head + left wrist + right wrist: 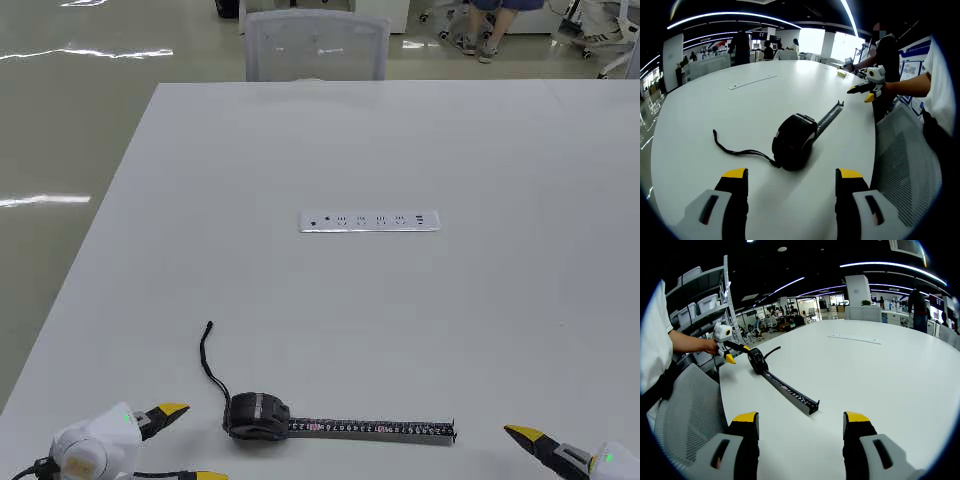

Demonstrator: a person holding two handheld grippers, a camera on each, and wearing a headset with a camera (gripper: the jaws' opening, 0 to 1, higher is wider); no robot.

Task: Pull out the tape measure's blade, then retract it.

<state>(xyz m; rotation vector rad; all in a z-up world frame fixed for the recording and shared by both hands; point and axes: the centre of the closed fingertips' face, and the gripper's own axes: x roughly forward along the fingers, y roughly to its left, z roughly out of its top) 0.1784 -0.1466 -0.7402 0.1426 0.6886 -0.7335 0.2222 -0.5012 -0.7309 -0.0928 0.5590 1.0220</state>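
**Task status.** The black tape measure case (257,416) rests on the white table (400,320), close to the near edge. The dark graduated metal blade (372,429) is drawn out of the case and lies flat on the table. It runs toward the right gripper (802,417), and its end hook (452,430) lies near that gripper without touching it. A black wrist cord (207,355) trails from the case toward the far side of the table. The pull-out step therefore appears complete. The retract step is not yet done.

**Gripper state.** The left gripper (792,174) sits just short of the case with its jaws spread wide and nothing between them. The right gripper also has its jaws apart and empty, just short of the end hook. Neither gripper touches the tape measure.

**Remaining work (assessment).** The blade lies extended with nothing holding it, so a lock is probably engaged. Retraction would likely require steadying the case and releasing that lock.

**Markings.** Graduation lines and numerals are visible along the blade, but they are too small to read. No brand can be read on the case. The white power strip (369,221), at mid-table and well apart from the tape measure, shows socket openings but no legible text.
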